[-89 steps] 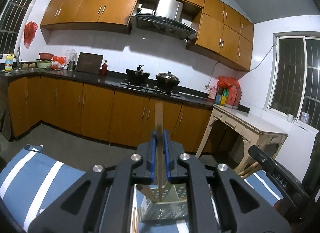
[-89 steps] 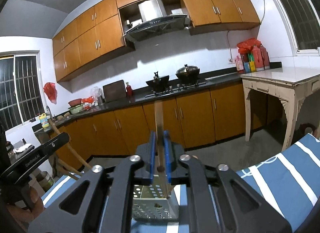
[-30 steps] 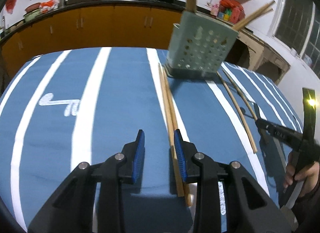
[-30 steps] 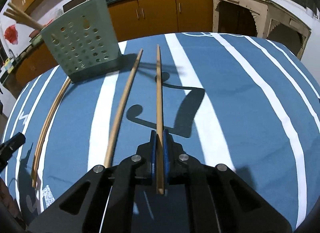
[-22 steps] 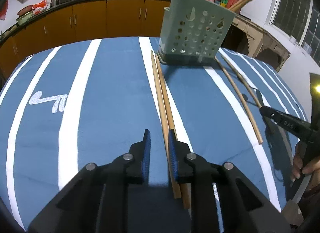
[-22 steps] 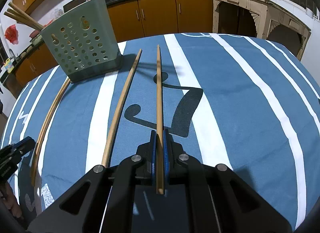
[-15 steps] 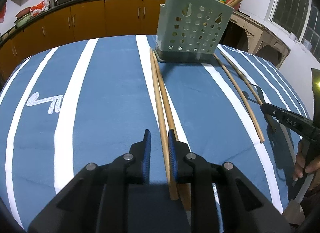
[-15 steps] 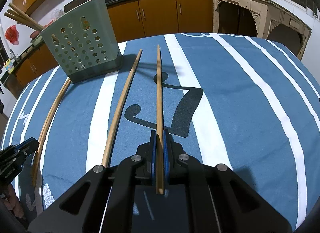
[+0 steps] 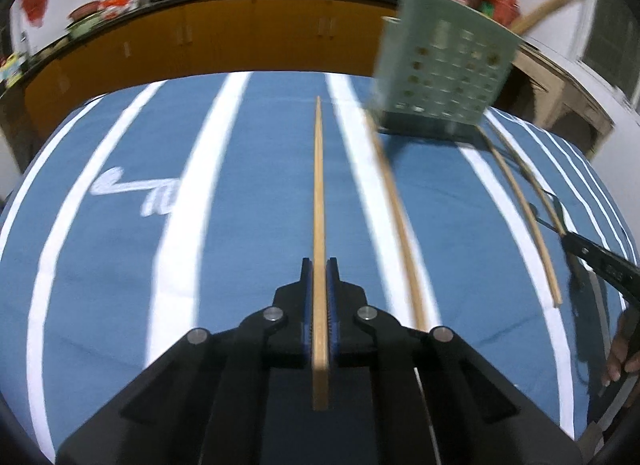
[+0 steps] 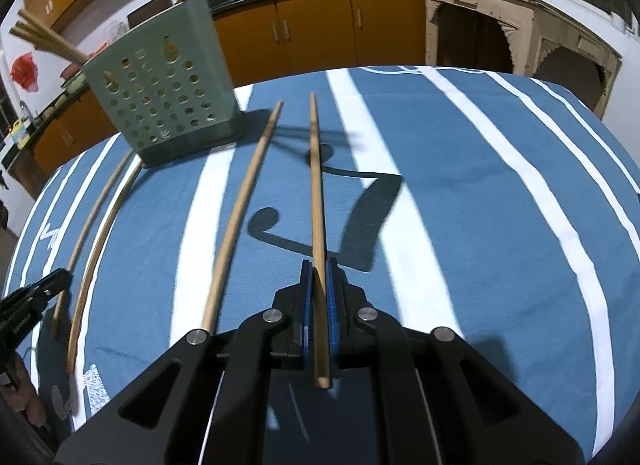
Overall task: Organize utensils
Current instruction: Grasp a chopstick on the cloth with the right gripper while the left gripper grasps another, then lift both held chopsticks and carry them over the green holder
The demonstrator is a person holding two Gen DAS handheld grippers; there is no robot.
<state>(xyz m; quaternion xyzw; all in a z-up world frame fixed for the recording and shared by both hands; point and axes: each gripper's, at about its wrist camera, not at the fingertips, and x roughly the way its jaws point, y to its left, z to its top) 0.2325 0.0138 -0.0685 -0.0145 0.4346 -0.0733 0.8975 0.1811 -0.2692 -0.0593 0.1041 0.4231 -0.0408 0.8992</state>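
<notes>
Chopstick (image 9: 319, 201) pinched near butt end in left gripper (image 9: 319, 305), tip pointing forward for dropping into green holder (image 9: 444, 69); right gripper (image 10: 319, 305) clamps second chopstick (image 10: 316, 193) likewise; three more lie on blue striped tabletop (image 10: 480, 185) near holder

Left gripper (image 9: 319, 265) and right gripper (image 10: 319, 265) both have jaws clamped, each pinching a chopstick (image 9: 319, 193).
</notes>
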